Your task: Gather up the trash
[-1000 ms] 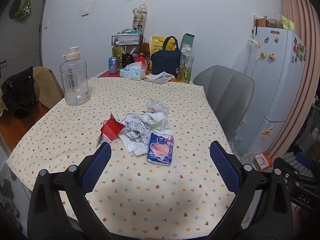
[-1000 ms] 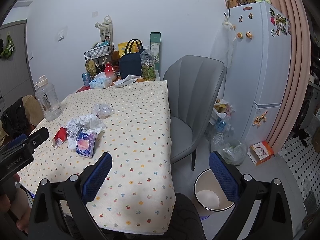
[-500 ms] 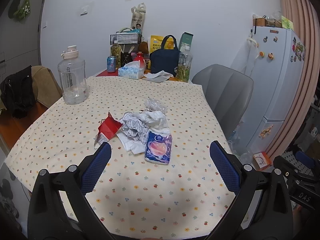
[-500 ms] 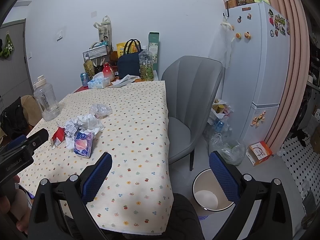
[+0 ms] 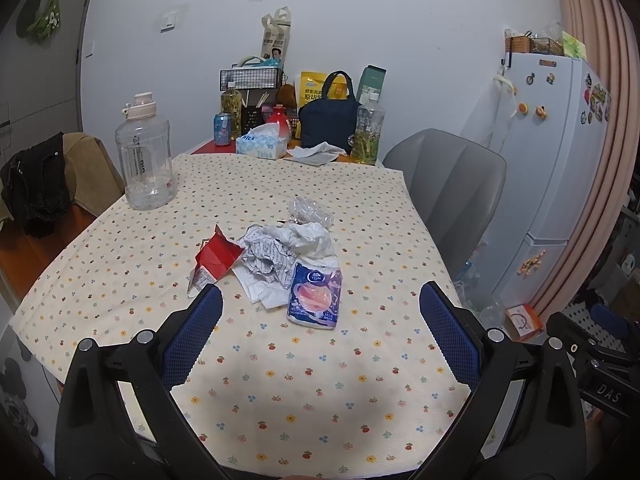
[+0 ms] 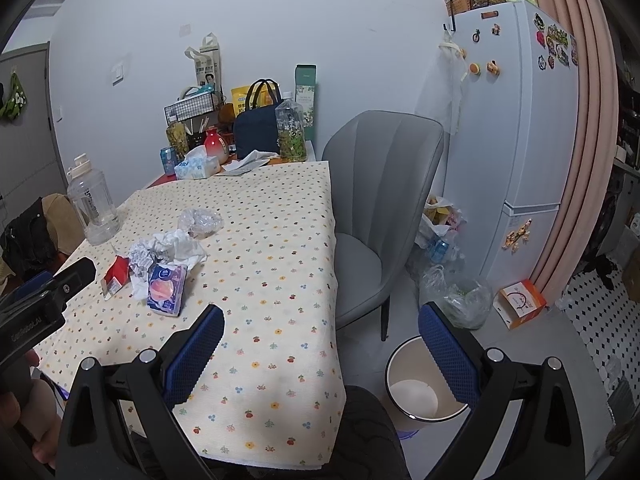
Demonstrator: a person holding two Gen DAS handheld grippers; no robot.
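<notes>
A heap of trash lies mid-table: a torn red carton [image 5: 214, 258], crumpled white paper [image 5: 286, 250], a purple tissue pack [image 5: 316, 294] and a clear plastic wrapper [image 5: 308, 210]. My left gripper [image 5: 320, 322] hovers open just short of the tissue pack, holding nothing. In the right wrist view the same heap shows at the left, with the tissue pack [image 6: 167, 289] nearest. My right gripper [image 6: 320, 338] hangs open over the table's near right corner. A white trash bin [image 6: 422, 386] stands on the floor below it, partly hidden by the right finger.
A clear water jug [image 5: 144, 156] stands at the table's left. Bottles, a tissue box [image 5: 262, 146] and a navy bag [image 5: 328, 126] crowd the far end. A grey chair [image 6: 384, 208] sits on the right, with bags of rubbish [image 6: 454, 292] and a fridge [image 6: 516, 136] beyond.
Both views have shifted slightly: the trash heap sits a little lower and further left in each. Both grippers remain open and empty.
</notes>
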